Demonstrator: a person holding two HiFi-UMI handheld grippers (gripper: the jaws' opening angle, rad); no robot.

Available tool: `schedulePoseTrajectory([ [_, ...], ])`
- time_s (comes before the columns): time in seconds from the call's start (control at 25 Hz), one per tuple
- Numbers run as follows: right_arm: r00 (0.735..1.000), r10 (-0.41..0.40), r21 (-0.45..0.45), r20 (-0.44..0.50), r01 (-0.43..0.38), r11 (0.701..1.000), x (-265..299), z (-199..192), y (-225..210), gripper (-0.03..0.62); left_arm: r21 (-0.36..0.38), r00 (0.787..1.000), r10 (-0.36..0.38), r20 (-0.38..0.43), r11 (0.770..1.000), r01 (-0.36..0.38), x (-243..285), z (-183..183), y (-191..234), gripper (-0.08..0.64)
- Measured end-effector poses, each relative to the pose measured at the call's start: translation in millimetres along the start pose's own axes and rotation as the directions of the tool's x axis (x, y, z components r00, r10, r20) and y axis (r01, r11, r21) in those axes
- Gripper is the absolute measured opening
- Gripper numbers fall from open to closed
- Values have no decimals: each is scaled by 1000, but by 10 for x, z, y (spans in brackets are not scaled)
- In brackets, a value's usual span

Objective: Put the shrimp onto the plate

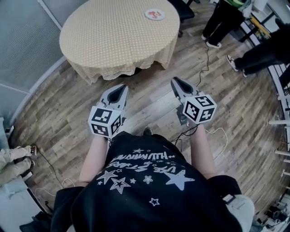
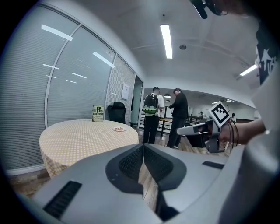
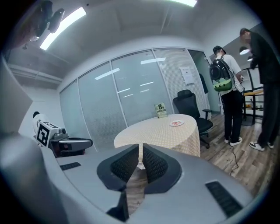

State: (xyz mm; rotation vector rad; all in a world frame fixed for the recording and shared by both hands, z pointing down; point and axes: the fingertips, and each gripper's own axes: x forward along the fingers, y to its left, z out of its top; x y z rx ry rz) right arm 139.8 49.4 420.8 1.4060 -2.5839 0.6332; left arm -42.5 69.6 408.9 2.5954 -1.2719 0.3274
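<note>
Both my left gripper [image 1: 124, 86] and right gripper [image 1: 174, 80] show jaws together, empty; plate [image 1: 154, 14] sits on tabletop [image 1: 113, 36], well apart from them.

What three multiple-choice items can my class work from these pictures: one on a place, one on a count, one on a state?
1. Where is the plate? A on the round table; B on the floor; C on a chair.
2. How many people stand beyond the table in the left gripper view? A one; B two; C four.
3. How do the jaws of the left gripper stand? A wide apart; B together, empty; C clamped on a cup.

Answers: 1 A, it sits on the cloth near the far edge. 2 B, a person with a backpack and a person in dark clothes. 3 B, the jaws meet with nothing between.
</note>
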Motion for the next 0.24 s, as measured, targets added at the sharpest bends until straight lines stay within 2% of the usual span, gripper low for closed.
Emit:
schedulePoseTrajectory([
  [0.24,1000,-27,25,3,27,999,59,7,227,46,30,999,-39,10,999,39,-226,154,89,12],
])
